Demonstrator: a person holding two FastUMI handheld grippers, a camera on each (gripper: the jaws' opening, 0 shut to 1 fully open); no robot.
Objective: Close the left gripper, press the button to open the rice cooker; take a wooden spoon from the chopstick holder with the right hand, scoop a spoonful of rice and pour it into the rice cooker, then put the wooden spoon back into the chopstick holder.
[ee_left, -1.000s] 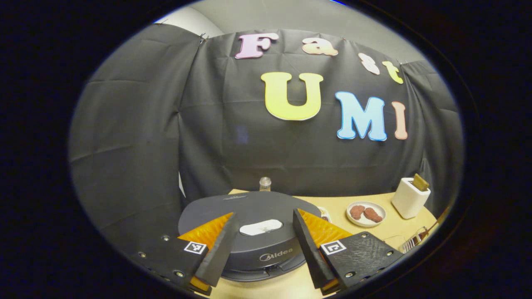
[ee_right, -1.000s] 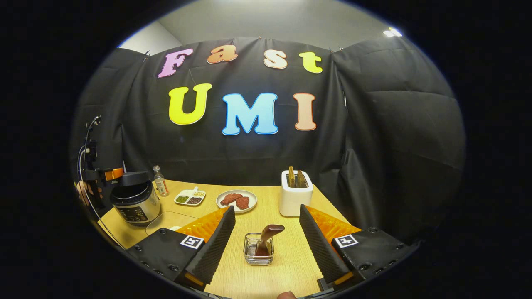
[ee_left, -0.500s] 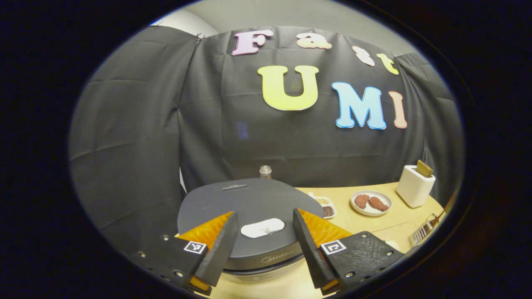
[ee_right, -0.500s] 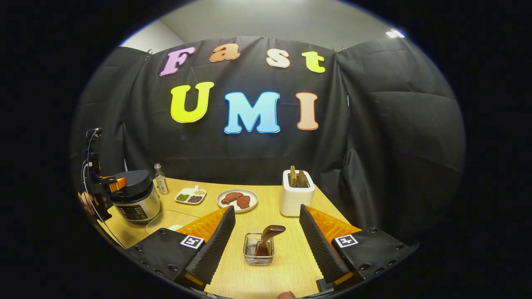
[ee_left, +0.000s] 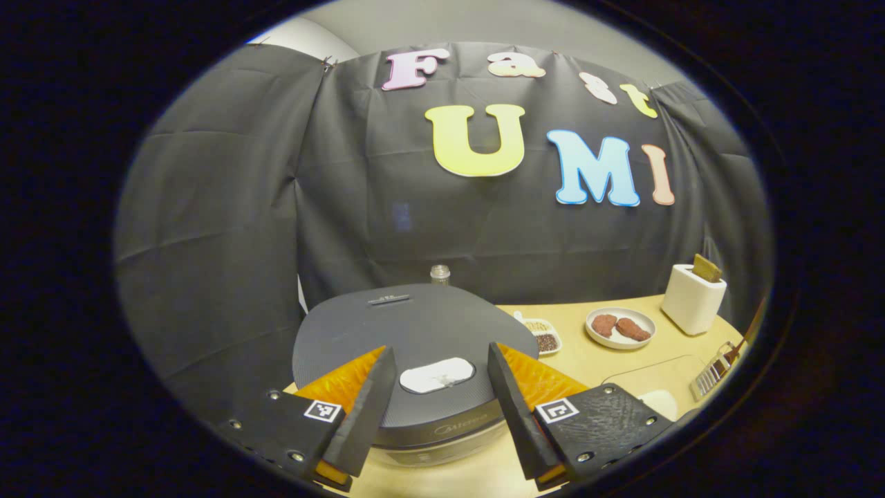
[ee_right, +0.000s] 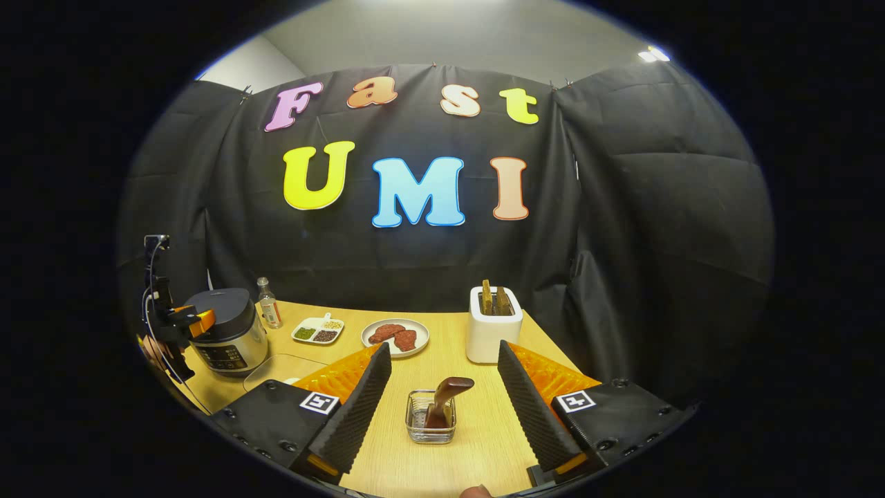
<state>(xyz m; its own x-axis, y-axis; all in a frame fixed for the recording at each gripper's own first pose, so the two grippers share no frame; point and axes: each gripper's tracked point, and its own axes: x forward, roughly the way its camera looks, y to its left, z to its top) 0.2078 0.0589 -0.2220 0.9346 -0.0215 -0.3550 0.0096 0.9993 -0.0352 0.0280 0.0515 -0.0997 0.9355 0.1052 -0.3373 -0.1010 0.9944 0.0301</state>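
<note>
While hovering the left gripper (ee_left: 441, 348) with its fingers spread apart on either side of the white oval button (ee_left: 437, 374) on the dark grey round rice cooker (ee_left: 415, 318), bringing those fingers fully together first, then lowering the joined tips squarely onto that button. Holding the right gripper (ee_right: 443, 344), likewise spread apart, just short of the brown wooden spoon (ee_right: 449, 387) standing in the small wire chopstick holder (ee_right: 418, 432) on the light wooden table (ee_right: 484, 443).

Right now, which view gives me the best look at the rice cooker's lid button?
The left gripper view: the white lid button lies close up between the left tool's open fingers, on the rice cooker. In the right gripper view the rice cooker stands small at far left, side-on, its button not discernible.
</note>
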